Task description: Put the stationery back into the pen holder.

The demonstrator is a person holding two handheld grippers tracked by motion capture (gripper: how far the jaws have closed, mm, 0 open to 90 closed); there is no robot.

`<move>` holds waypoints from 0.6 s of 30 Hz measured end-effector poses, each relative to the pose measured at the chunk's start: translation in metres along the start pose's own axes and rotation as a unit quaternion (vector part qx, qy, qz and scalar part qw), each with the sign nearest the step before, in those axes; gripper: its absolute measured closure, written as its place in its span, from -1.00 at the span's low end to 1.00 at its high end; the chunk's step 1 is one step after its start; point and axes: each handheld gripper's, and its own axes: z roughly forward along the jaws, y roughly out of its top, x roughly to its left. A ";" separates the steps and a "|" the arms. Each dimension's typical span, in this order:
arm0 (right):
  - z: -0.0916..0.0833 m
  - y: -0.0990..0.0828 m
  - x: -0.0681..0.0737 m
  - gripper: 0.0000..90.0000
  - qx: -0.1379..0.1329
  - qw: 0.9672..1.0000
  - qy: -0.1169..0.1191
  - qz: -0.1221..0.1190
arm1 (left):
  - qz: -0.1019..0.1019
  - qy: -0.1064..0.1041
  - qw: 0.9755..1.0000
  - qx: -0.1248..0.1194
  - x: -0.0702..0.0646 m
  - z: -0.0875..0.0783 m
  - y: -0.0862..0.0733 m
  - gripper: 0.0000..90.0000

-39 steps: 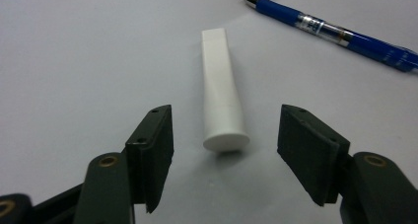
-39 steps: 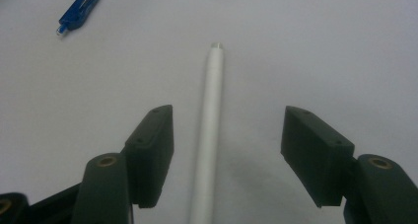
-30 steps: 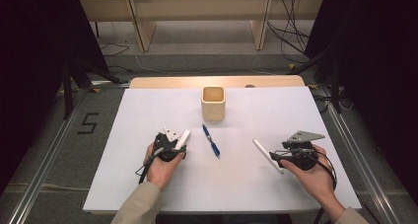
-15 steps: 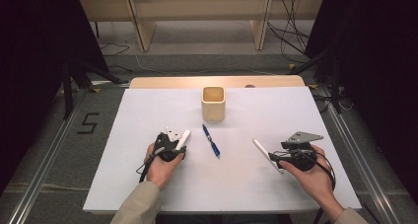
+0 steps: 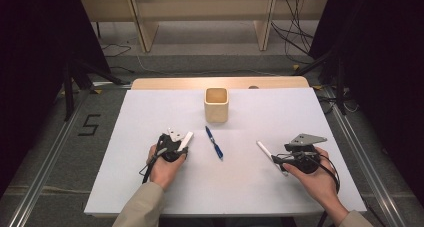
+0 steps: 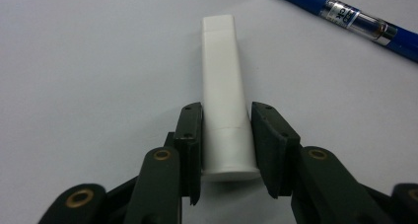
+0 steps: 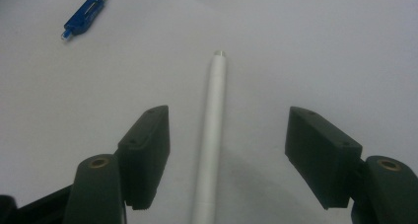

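My left gripper (image 6: 226,120) is shut on the near end of a flat white tube (image 6: 219,61), which lies on the white table and points away from me. In the high view this gripper (image 5: 180,147) sits left of centre, the tube (image 5: 187,138) sticking out of it. A blue pen (image 5: 214,143) lies just to its right, seen also as the blue pen (image 6: 355,19). My right gripper (image 7: 229,118) is open, its jaws either side of a thin white pen (image 7: 214,95) without touching it. In the high view the right gripper (image 5: 281,162) is at the near end of that white pen (image 5: 266,151).
A small wooden cup (image 5: 216,104) stands upright at the middle back of the white table (image 5: 150,112). The blue pen's tip (image 7: 86,14) shows far left in the right gripper view. Beyond the table are shelf legs and cables on the floor.
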 end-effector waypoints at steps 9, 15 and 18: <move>-0.001 0.000 -0.001 -0.25 -0.008 1.000 -0.001 0.000 | -0.003 0.000 1.000 0.001 0.000 0.000 0.001 0.49; -0.004 0.001 0.000 -0.30 -0.029 1.000 0.002 -0.012 | 0.008 -0.020 1.000 -0.001 0.006 -0.009 0.000 0.50; -0.006 0.001 0.000 -0.31 -0.042 0.999 0.010 -0.020 | 0.036 -0.036 0.999 -0.003 0.009 -0.019 0.002 0.50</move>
